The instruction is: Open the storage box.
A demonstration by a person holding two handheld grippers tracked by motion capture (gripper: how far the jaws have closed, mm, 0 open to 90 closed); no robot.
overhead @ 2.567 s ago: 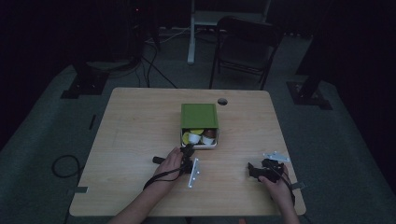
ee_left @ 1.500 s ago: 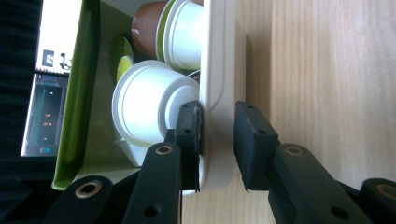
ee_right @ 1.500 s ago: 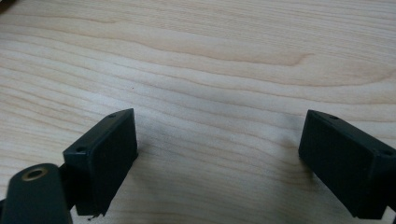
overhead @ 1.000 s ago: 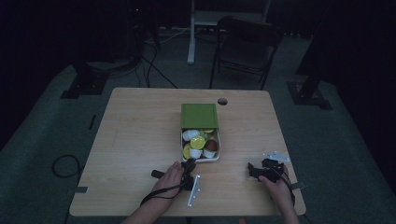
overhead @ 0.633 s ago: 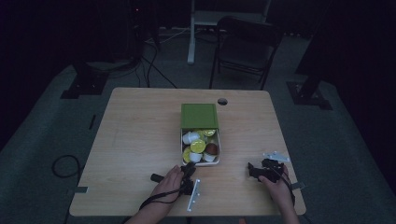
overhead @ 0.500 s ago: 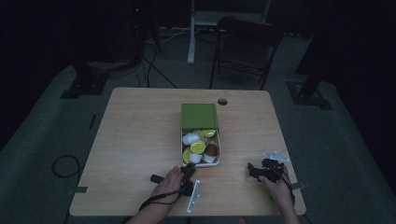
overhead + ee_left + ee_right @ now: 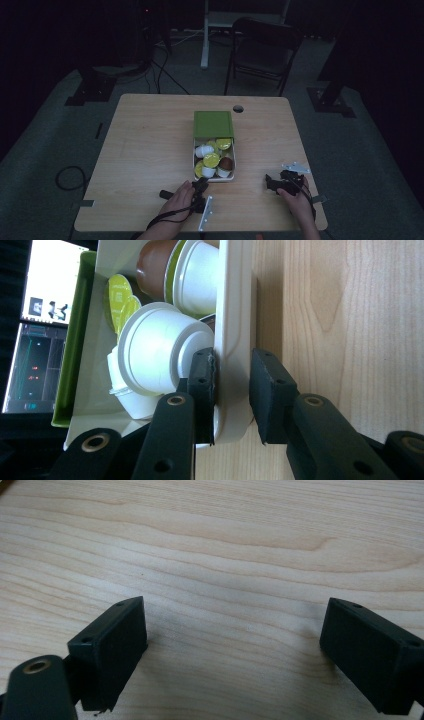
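The white plastic drawer tray (image 7: 214, 176) stands pulled out toward the person from its green box-shaped sleeve (image 7: 213, 124), near the middle of the light wooden table (image 7: 145, 150). The tray is loaded with small coffee capsules: white cup-shaped ones (image 7: 160, 355), yellow-green foil-lidded ones (image 7: 211, 160) and a brown one (image 7: 152, 262). The left gripper (image 7: 232, 382) is clenched on the tray's front wall, one black jaw inside against a white capsule, the other on the outside face. In the high view this gripper (image 7: 199, 189) sits at the tray's near end, the left hand (image 7: 178, 198) wrapped around it. Well apart to the right, the right gripper (image 7: 274, 183) rests low over bare wood in the right hand (image 7: 298, 202), its jaws spread wide with nothing between them. A dark folding chair (image 7: 260, 47) stands beyond the table's far edge
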